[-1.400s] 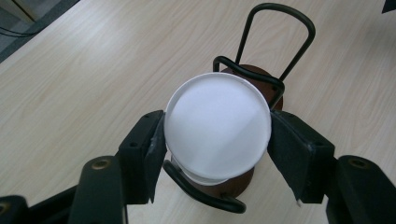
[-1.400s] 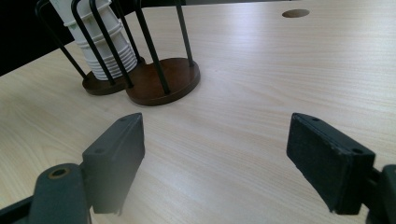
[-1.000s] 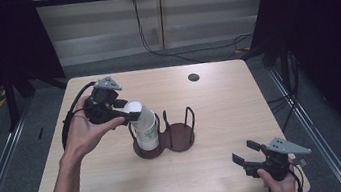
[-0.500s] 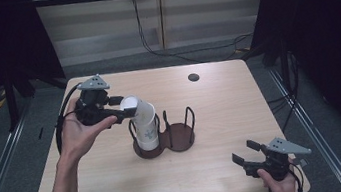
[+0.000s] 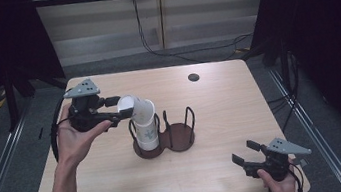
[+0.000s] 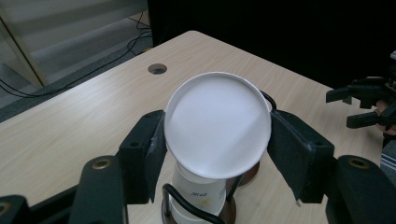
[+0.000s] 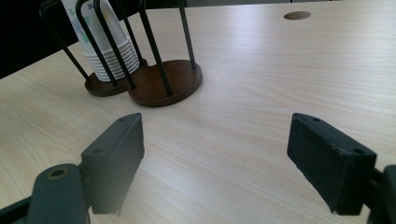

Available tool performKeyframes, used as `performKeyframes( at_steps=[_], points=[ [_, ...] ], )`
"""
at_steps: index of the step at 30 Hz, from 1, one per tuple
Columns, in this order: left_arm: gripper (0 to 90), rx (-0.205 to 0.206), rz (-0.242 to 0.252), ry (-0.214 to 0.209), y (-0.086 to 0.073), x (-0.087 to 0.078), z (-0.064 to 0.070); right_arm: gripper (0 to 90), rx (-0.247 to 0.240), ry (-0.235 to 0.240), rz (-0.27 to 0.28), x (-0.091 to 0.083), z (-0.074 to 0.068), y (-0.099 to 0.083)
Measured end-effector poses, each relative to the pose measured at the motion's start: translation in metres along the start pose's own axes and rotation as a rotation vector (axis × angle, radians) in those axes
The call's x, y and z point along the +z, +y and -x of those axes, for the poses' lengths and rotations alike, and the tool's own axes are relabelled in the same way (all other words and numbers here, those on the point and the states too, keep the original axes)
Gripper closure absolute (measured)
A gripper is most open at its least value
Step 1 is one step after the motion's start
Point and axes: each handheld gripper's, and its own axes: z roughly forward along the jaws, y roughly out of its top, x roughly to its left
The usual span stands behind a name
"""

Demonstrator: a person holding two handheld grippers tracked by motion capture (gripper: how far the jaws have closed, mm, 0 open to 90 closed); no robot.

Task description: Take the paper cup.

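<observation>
Wire holder [image 5: 165, 138] — left bay holds the cup stack [image 5: 147, 133], right bay bare; left gripper [image 5: 122, 108] clamps the top cup [image 5: 136, 109]; right gripper [image 5: 247, 153] released

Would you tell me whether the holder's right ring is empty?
Empty: the right ring shows bare base; cups fill the other.

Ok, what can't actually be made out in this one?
- Print on the cup stack: left gripper view, too small, hidden behind the held cup.
- Whether the left gripper has the held cup free of the stack: high view, they overlap.
- Number of stacked cups: right gripper view, cut off by the top edge, crossed by the holder wires.
</observation>
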Motion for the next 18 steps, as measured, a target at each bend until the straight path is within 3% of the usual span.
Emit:
performKeyframes(
  at_steps=[7,18],
  points=[
    [38.0,-0.023,0.035,-0.013,-0.008,-0.006,-0.002,18.0,-0.005,0.005,-0.005,0.001,-0.001,0.000],
    [38.0,-0.034,0.097,-0.052,-0.023,-0.010,0.011,17.1,-0.019,0.050,-0.012,0.005,-0.008,0.001]
  ],
)
